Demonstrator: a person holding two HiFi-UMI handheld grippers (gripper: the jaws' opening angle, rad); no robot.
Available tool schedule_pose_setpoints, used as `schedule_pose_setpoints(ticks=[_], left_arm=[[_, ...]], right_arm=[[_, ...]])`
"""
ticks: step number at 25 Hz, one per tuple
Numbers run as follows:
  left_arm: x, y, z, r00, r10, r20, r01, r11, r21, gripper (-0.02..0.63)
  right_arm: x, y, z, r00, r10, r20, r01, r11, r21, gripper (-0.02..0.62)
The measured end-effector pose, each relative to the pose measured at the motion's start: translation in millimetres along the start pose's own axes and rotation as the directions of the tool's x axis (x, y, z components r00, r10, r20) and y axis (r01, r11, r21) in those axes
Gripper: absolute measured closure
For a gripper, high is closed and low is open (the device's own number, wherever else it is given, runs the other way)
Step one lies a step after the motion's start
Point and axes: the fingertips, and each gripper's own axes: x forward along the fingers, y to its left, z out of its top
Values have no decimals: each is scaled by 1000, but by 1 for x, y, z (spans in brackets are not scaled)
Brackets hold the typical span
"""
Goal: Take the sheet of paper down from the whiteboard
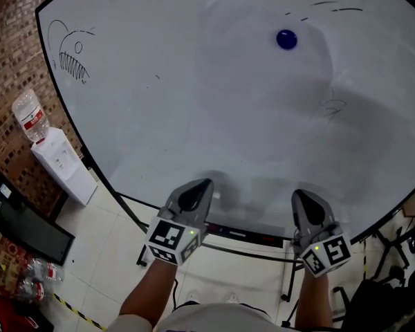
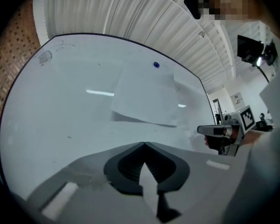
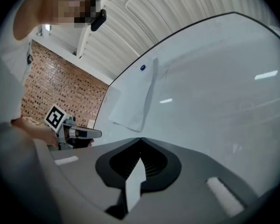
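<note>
Head view: one blue magnet (image 1: 286, 39) pins the sheet of paper (image 1: 263, 95) to the whiteboard (image 1: 145, 130) — my left gripper (image 1: 196, 189) and right gripper (image 1: 306, 200) hover below it, both clenched empty.

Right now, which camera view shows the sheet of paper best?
The left gripper view: the sheet of paper shows nearly face-on, its shadowed lower edge clear against the whiteboard. The right gripper view shows it slanted; the head view barely, white on white.

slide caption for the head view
Both shut, left hand-held gripper and right hand-held gripper face whiteboard, sheet of paper under blue magnet.
</note>
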Motion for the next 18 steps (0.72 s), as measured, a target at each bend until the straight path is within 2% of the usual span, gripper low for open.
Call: schedule_pose_setpoints(ticks=[2, 4, 5, 7, 10, 14, 18], left_arm=[[5, 0, 22, 998, -47, 28, 46, 998, 46, 601], [13, -4, 54, 993, -105, 52, 97, 985, 145, 601], [18, -8, 71, 990, -129, 54, 115, 972, 206, 600], [27, -17, 107, 985, -160, 61, 135, 943, 305, 601], [40, -28, 150, 974, -204, 101, 158, 926, 343, 600], [49, -28, 185, 972, -195, 129, 131, 911, 391, 600], [52, -29, 218, 970, -197, 145, 107, 874, 474, 563]], right_arm=[[8, -2, 18, 999, -17, 30, 17, 1000, 7, 588], [19, -6, 36, 999, -31, 37, 32, 999, -22, 588], [25, -8, 43, 999, -33, 34, 34, 999, -38, 572], [37, -8, 55, 999, -26, 22, 27, 998, -59, 491], [50, -9, 70, 1000, -23, 19, 24, 998, -65, 486], [59, -3, 77, 1000, -3, -5, 3, 998, -56, 486], [65, -6, 81, 1000, 6, -13, -7, 1000, -30, 486]])
